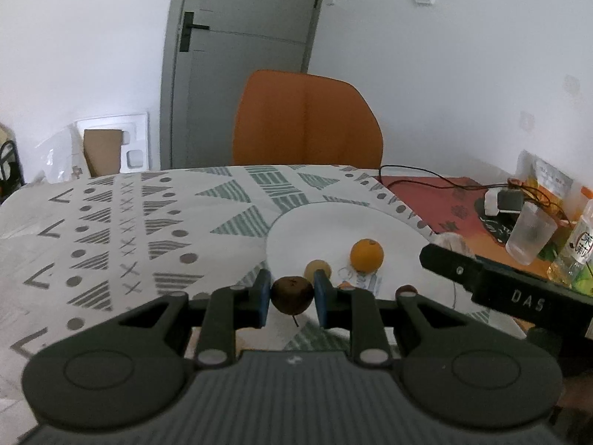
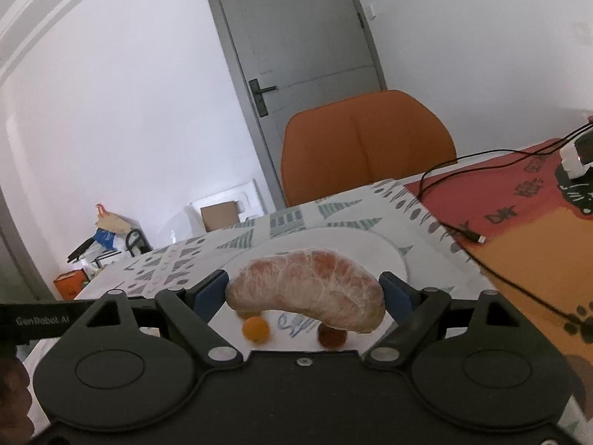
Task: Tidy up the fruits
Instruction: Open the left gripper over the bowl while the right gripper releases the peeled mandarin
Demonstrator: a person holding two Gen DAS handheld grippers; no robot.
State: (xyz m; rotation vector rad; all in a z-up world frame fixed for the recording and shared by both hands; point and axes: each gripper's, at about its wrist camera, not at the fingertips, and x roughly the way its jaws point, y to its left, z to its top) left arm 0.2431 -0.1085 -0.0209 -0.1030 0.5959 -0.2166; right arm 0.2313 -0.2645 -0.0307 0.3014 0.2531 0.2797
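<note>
My left gripper (image 1: pixel 291 298) is shut on a small dark brown fruit (image 1: pixel 291 294) with a thin stem, held just above the near rim of a white plate (image 1: pixel 326 222). On the plate lie an orange (image 1: pixel 366 254), a small tan fruit (image 1: pixel 318 269) and a dark reddish fruit (image 1: pixel 406 289). My right gripper (image 2: pixel 305 291) is shut on a big peeled pomelo segment (image 2: pixel 307 289), pink and curved, gripped end to end above the plate (image 2: pixel 355 248). Under it an orange fruit (image 2: pixel 255 328) and a reddish fruit (image 2: pixel 331 336) show. The right gripper's black body (image 1: pixel 500 289) juts in at the right of the left wrist view.
The patterned tablecloth (image 1: pixel 129 230) covers the table, with a red mat (image 2: pixel 519 222) to the right. On the mat lie a black cable (image 2: pixel 481 256), a plastic cup (image 1: pixel 530 235), a bottle (image 1: pixel 578 248) and a small device (image 1: pixel 500 200). An orange chair (image 1: pixel 307 118) stands behind the table.
</note>
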